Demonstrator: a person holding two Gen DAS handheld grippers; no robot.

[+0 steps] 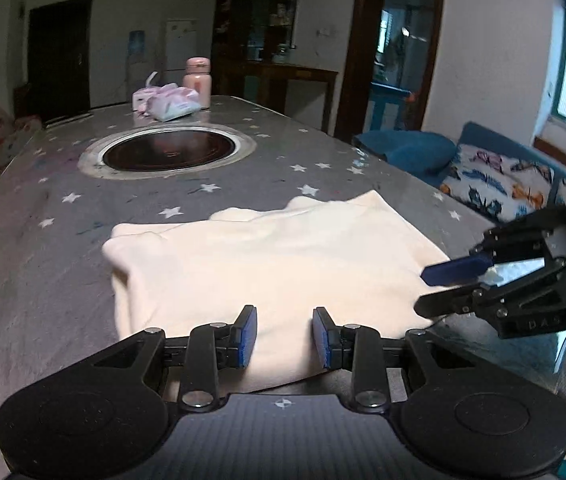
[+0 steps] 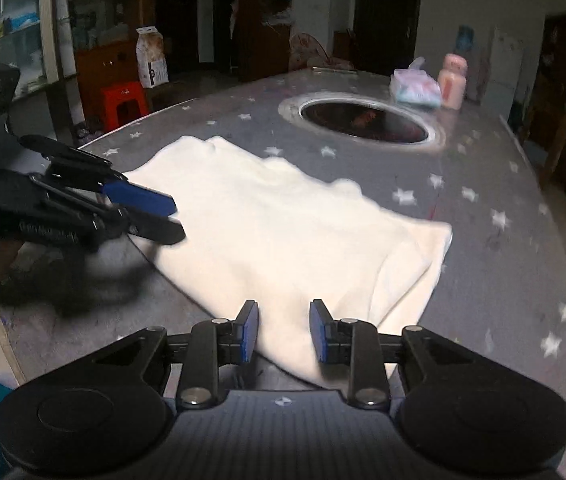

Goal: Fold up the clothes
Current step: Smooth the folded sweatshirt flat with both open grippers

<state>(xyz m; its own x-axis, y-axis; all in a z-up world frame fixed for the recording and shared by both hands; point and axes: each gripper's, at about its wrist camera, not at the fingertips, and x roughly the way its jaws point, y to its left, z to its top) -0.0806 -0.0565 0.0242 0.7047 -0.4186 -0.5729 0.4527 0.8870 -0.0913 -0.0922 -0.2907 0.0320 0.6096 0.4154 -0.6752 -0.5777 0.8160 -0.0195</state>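
Note:
A cream garment lies folded flat on the grey star-print table; it also shows in the right wrist view. My left gripper is open with its blue pads either side of the garment's near edge; it shows from the side in the right wrist view. My right gripper is open over the garment's near corner; in the left wrist view it hovers at the garment's right edge.
A round dark hob is set into the table's middle. A pink bottle and a tissue pack stand at the far end. A blue sofa with a patterned cushion lies right of the table. A red stool stands beyond the left edge.

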